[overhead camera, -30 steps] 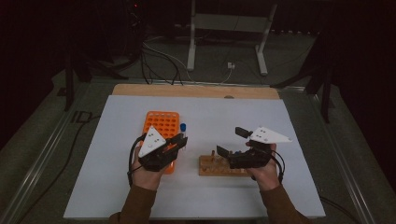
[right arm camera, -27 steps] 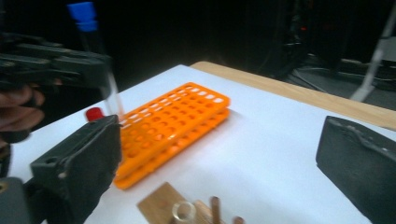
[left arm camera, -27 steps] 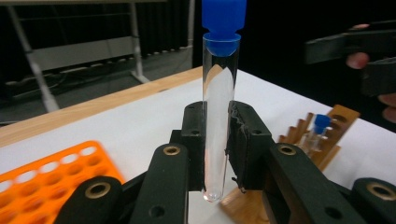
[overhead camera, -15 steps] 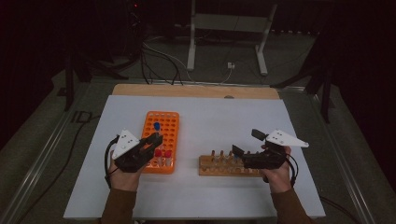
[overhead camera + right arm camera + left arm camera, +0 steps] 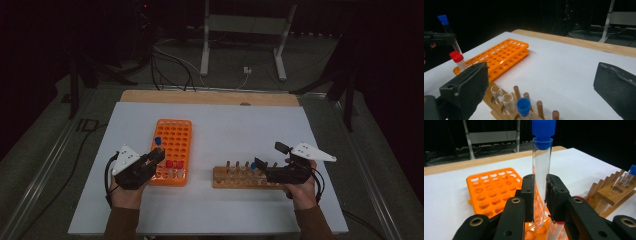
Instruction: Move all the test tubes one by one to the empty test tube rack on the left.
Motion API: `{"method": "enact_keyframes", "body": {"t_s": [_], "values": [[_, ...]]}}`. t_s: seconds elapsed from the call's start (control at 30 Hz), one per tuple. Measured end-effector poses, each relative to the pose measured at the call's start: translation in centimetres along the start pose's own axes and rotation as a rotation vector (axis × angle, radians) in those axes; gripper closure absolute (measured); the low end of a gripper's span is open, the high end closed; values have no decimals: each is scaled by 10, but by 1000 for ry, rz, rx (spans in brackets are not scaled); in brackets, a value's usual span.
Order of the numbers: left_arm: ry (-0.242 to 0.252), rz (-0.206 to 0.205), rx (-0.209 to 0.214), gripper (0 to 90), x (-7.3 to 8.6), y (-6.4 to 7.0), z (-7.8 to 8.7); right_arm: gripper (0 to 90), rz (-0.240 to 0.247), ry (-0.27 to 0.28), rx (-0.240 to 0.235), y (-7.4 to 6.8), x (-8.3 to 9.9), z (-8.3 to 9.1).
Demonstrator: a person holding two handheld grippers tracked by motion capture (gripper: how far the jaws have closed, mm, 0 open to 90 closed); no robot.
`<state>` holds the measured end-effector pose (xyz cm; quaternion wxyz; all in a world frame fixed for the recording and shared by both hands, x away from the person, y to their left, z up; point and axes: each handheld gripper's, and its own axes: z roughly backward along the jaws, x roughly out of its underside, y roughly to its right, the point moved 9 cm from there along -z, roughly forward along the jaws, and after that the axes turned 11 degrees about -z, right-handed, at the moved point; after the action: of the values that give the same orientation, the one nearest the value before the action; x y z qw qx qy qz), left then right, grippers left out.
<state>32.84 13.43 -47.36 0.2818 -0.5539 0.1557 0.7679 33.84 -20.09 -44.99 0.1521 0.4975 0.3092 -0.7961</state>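
The tabletop (image 5: 225,125) is covered by a white sheet, with a strip of bare light wood showing along its far edge. An orange tube rack (image 5: 172,150) lies flat on the white surface left of centre, its long side running away from the person; most of its round holes are open, and a few red-capped tubes (image 5: 174,166) stand in its near rows. To the right, well apart from it, a wooden rack (image 5: 245,177) lies crosswise near the front edge, with upright pegs, two uncapped clear tubes (image 5: 502,98) and one blue-capped tube (image 5: 524,107) standing in it.
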Motion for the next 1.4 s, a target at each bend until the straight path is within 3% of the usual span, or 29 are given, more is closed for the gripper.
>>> {"method": "enact_keyframes", "body": {"t_s": [0.2,0.6,0.93,1.4], "values": [[-29,21,11,776,17,1,-3,3,-11,-6,7,4,6,1],[-95,18,41,776,40,11,-6,3,-18,-6,14,11,13,7],[-196,-54,53,779,56,18,-8,4,-13,-7,16,13,16,10],[-255,-94,53,779,65,20,-11,7,0,-8,14,11,18,9]]}}
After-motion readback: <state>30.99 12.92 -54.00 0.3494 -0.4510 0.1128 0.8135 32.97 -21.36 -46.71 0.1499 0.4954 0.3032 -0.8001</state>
